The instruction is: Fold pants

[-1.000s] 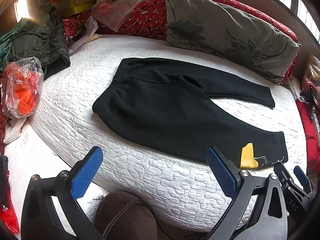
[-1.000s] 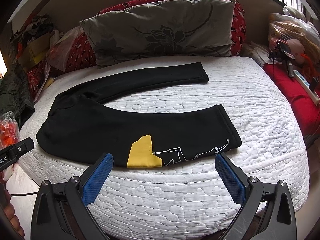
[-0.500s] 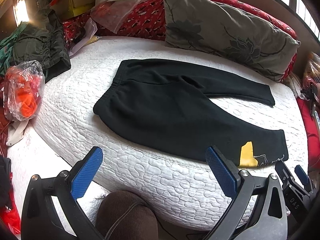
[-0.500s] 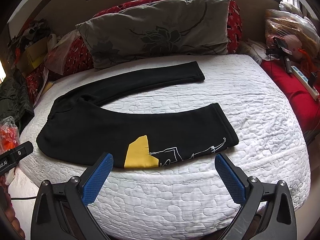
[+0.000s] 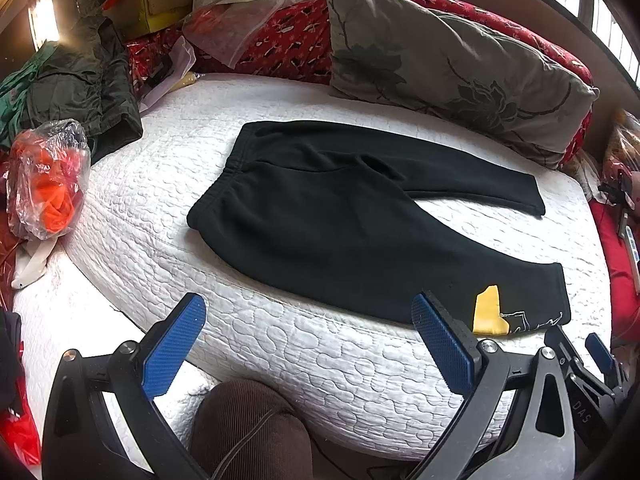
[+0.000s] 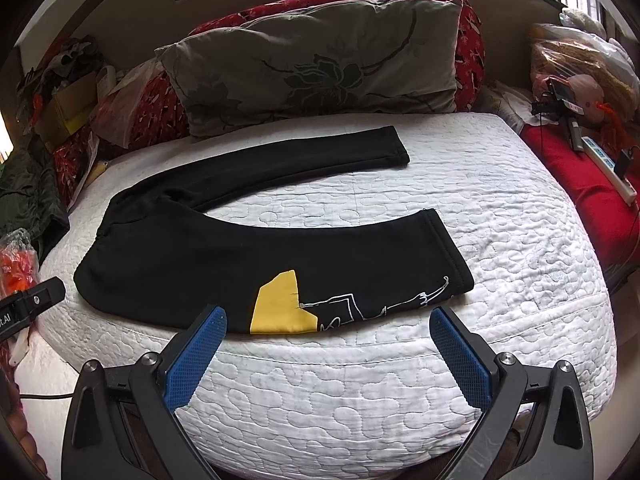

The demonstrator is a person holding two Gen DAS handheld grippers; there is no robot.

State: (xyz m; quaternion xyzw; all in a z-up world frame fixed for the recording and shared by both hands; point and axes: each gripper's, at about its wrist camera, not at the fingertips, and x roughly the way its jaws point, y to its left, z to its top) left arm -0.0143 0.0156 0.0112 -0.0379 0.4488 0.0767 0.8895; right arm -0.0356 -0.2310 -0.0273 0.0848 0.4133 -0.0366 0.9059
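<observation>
Black pants (image 5: 344, 216) (image 6: 224, 256) lie flat on a white quilted mattress (image 5: 168, 184) (image 6: 500, 216), waistband to the left, legs spread apart toward the right. The near leg carries a yellow patch (image 6: 282, 304) (image 5: 488, 312) and white line print. My left gripper (image 5: 308, 332) hovers open over the mattress front edge, short of the near leg. My right gripper (image 6: 326, 344) is open too, just in front of the yellow patch, holding nothing. The right gripper's blue tip (image 5: 598, 354) shows at the lower right of the left wrist view.
A grey flowered pillow (image 6: 320, 64) (image 5: 452, 64) leans on red cushions behind the pants. An orange item in a plastic bag (image 5: 48, 180) and dark green clothing (image 5: 80, 92) lie left. A red cloth with a power strip (image 6: 608, 172) lies right. A brown-clad knee (image 5: 252, 428) is below.
Both grippers have crept forward and slightly right toward the pants; the garment sits a little nearer in both views. The pants have not moved and both grippers stay open.
</observation>
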